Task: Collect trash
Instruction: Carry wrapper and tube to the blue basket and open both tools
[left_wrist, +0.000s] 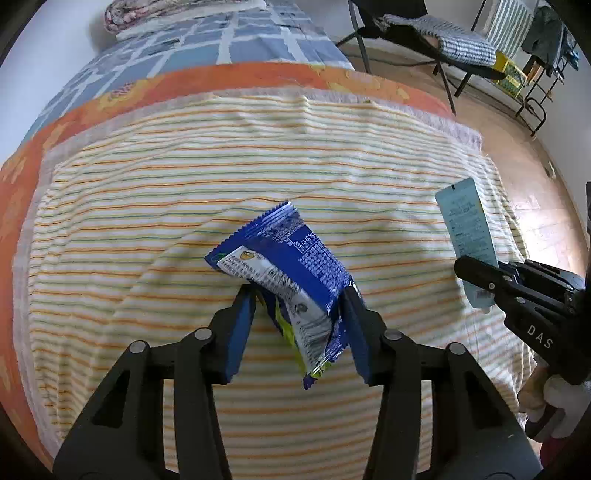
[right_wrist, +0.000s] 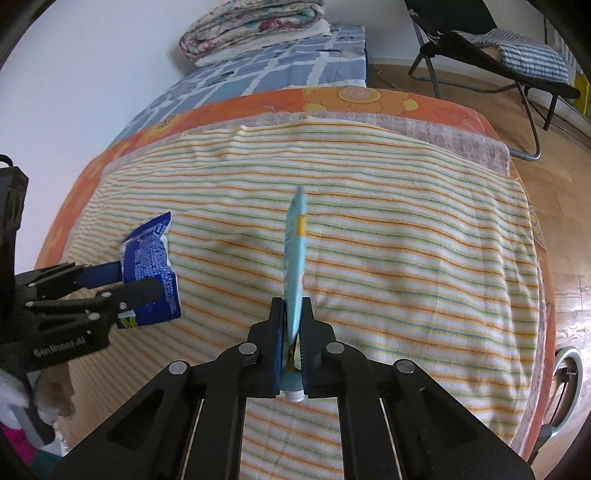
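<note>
The small print on the blue snack wrapper (left_wrist: 291, 273) is too blurred to be read; the writing on the light blue tube (left_wrist: 467, 236) cannot be read either; the tube's cap end (right_wrist: 291, 395) is partly hidden between the black fingers. Only a bit of the gloved hand (left_wrist: 554, 406) is seen at the right edge, cut off.

The wrapper is held up by the left gripper (left_wrist: 299, 295); the jaws are part closed and pressed on its crumpled lower half; it is lifted above the striped towel (left_wrist: 184, 206). The tube is pinched by the right gripper (right_wrist: 291, 321); the jaws are squeezed almost together on its near end, and its flat far end is pointed away over the towel.

The towel is spread on an orange flowered sheet (right_wrist: 354, 99); a blue checked cover (right_wrist: 280, 62) is seen farther off, with a folded quilt (right_wrist: 251, 26) on it by the wall; a black folding chair (right_wrist: 491, 48) is stood on the wooden floor (right_wrist: 561, 206) at the far right.
</note>
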